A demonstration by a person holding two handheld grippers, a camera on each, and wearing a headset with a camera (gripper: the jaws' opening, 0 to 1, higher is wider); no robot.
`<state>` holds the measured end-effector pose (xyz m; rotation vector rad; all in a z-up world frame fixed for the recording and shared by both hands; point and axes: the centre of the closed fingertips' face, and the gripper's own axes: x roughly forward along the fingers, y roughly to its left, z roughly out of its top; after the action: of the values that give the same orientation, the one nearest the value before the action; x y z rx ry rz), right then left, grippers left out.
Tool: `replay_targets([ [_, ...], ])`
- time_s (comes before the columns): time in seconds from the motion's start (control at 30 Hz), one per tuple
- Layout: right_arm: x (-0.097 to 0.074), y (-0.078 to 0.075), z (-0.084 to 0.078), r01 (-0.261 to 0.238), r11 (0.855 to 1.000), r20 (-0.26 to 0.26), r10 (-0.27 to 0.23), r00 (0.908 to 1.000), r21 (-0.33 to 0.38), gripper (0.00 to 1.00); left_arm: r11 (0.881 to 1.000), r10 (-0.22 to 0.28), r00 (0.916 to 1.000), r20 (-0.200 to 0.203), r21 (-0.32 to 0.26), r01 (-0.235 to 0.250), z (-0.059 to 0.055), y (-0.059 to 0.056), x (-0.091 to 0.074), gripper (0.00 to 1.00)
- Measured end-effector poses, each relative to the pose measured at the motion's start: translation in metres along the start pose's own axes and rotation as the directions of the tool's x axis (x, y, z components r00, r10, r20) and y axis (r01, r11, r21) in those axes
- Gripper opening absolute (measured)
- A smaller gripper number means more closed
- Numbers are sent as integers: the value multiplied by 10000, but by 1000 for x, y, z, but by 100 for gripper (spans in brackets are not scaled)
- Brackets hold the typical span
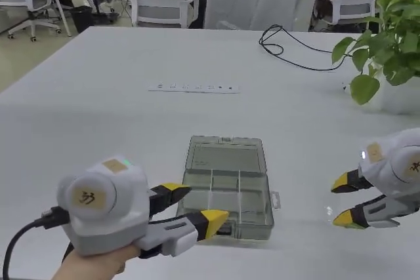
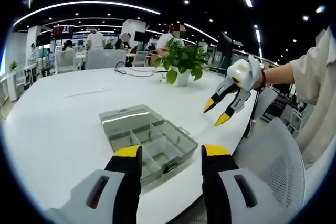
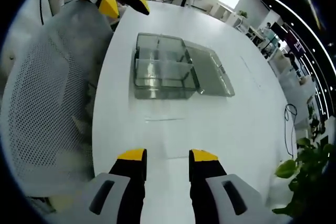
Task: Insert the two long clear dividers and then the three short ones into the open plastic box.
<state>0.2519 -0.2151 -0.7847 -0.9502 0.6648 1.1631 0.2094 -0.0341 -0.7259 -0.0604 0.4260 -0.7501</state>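
The smoky clear plastic box [image 1: 226, 191] sits near the table's front edge, its lid [image 1: 225, 157] laid open on the far side. Clear dividers [image 1: 225, 193] stand inside and split it into several compartments. My left gripper [image 1: 193, 204] hovers open just left of the box's front corner with nothing in it. To the right of the box my right gripper [image 1: 342, 201] is open and empty as well. In the right gripper view a faint thin clear strip [image 3: 163, 119] seems to lie on the table between the gripper [image 3: 167, 156] and the box [image 3: 163, 72].
A potted plant [image 1: 384, 50] stands at the right edge of the white table [image 1: 98, 116]. A black cable [image 1: 289, 47] loops at the back, and a flat power strip [image 1: 193, 87] lies mid-table. Office chairs [image 1: 252, 4] line the far side. A mesh chair [image 3: 47, 103] is near me.
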Motion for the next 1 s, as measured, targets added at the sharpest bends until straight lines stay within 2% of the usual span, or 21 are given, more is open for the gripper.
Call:
replay_targets([
  [0.33, 2, 6, 58, 246, 9944, 915, -153, 9957, -1024, 32, 9946, -532, 9979, 363, -877, 562, 3, -8, -1, 32],
  [0.57, 4, 12, 95, 410, 9886, 1597, -175, 9870, -1446, 32, 9870, -847, 9948, 568, -1323, 916, 6, -12, 0, 27],
  [1.0, 5, 25, 137, 589, 9728, 2316, -56, 9728, -2240, 32, 9618, -1380, 9875, 764, -2277, 1520, 8, -20, 2, 19],
])
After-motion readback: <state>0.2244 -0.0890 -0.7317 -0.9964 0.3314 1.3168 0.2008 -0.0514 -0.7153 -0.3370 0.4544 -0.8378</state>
